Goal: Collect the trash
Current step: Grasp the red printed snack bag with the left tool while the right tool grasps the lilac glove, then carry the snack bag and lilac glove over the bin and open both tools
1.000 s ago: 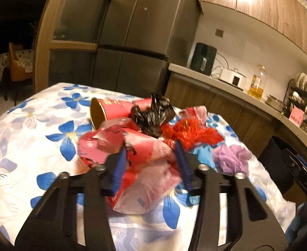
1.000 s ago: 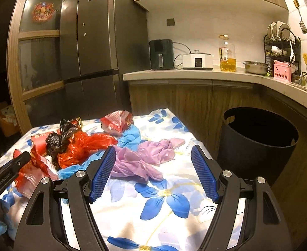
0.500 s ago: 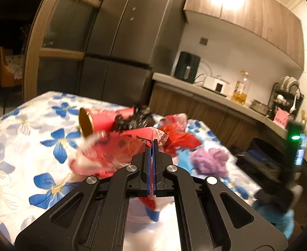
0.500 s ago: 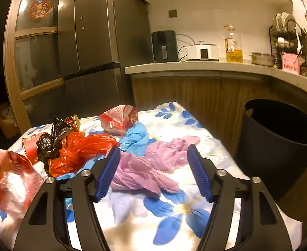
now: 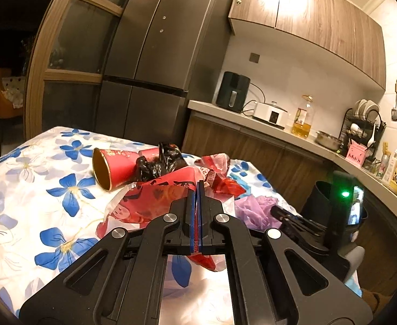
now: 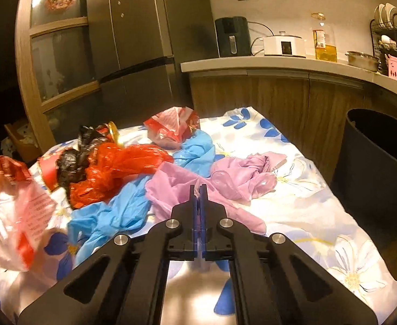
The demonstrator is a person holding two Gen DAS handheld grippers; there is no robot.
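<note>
On floral tablecloth (image 6: 301, 211), trash, bin (image 6: 380, 173) beside

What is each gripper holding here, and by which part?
Left gripper pinches the red-and-white plastic bag at its top edge; right gripper pinches a fold of the purple bag.

Bags (image 6: 122, 168) lie heaped on the table (image 6: 320, 211), cup (image 5: 111, 168) behind them at the left, bin (image 6: 377, 168) on the floor to the right.

home kitchen, fridge (image 5: 155, 62), counter (image 6: 279, 63), dish rack (image 5: 363, 124)
</note>
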